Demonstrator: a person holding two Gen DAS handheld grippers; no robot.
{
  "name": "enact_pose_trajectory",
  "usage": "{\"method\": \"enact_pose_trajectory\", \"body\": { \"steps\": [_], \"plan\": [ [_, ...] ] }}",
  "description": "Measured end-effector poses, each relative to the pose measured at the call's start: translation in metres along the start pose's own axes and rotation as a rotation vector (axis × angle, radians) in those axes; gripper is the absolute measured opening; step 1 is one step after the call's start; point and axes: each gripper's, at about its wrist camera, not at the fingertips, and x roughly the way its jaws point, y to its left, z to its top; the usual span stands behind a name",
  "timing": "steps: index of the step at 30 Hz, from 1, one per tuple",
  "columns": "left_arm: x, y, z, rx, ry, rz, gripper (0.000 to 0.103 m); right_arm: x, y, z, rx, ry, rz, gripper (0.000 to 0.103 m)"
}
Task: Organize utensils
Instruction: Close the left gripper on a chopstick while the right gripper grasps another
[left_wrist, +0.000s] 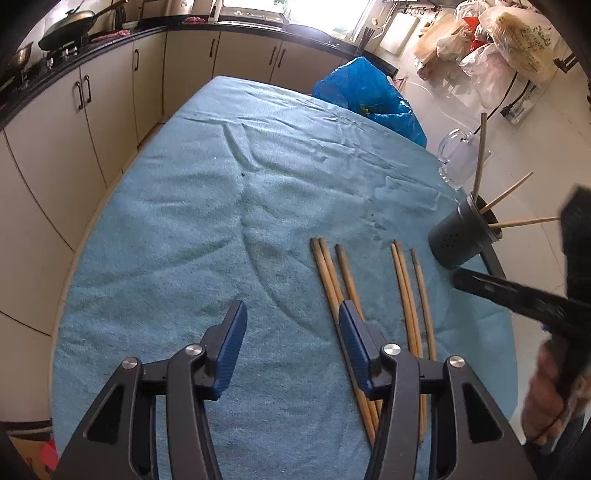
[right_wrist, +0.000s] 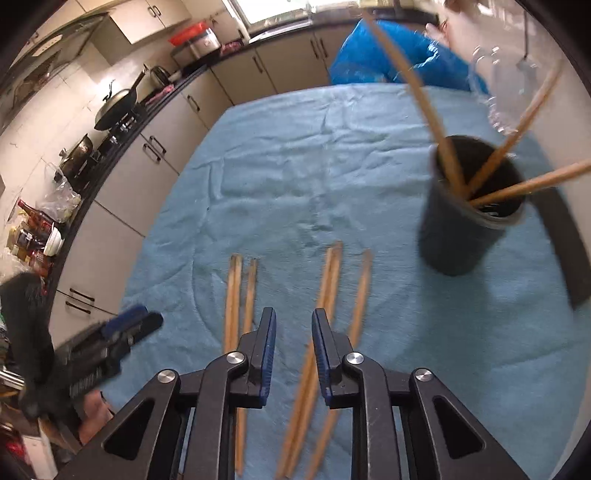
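Note:
Several wooden chopsticks (left_wrist: 406, 291) lie side by side on the blue towel (left_wrist: 221, 221); they also show in the right wrist view (right_wrist: 328, 295). A dark perforated holder (left_wrist: 461, 236) stands at the towel's right edge with three sticks in it, also in the right wrist view (right_wrist: 465, 229). My left gripper (left_wrist: 291, 325) is open and empty above the towel, its right finger over the leftmost chopsticks. My right gripper (right_wrist: 293, 328) hovers over the chopsticks with its jaws partly open and nothing between them. Its body shows at the right of the left wrist view (left_wrist: 517, 299).
A clear glass mug (left_wrist: 458, 158) stands beyond the holder. A blue plastic bag (left_wrist: 369, 96) sits at the table's far edge. Kitchen cabinets and a counter with a wok (left_wrist: 70, 26) run along the left. Plastic bags (left_wrist: 498, 48) lie on the floor at the right.

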Motion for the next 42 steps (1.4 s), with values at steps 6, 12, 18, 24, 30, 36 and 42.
{"method": "enact_pose_trajectory", "body": {
  "steps": [6, 12, 18, 24, 30, 36, 42],
  "plan": [
    [0.003, 0.002, -0.003, 0.000, 0.023, 0.004, 0.050, 0.046, -0.005, 0.022, 0.035, 0.086, -0.033, 0.021],
    [0.005, 0.010, -0.004, -0.015, 0.028, 0.006, 0.050, 0.071, -0.007, 0.027, 0.037, 0.132, -0.096, 0.021],
    [0.011, 0.014, -0.004, -0.018, 0.041, 0.010, 0.050, 0.080, -0.007, 0.031, 0.016, 0.141, -0.150, 0.020],
    [0.011, 0.013, -0.004, -0.015, 0.043, 0.015, 0.050, 0.093, -0.001, 0.033, -0.018, 0.156, -0.227, 0.018],
    [0.015, 0.006, 0.001, -0.010, 0.053, 0.026, 0.050, 0.088, 0.001, 0.025, -0.081, 0.118, -0.230, 0.008],
    [0.029, -0.006, 0.014, -0.029, 0.097, 0.009, 0.050, 0.061, 0.000, 0.009, -0.025, 0.044, -0.092, 0.006],
    [0.056, -0.016, 0.034, -0.051, 0.159, 0.023, 0.031, 0.029, 0.002, -0.003, 0.000, -0.032, -0.034, 0.006]
  ]
}}
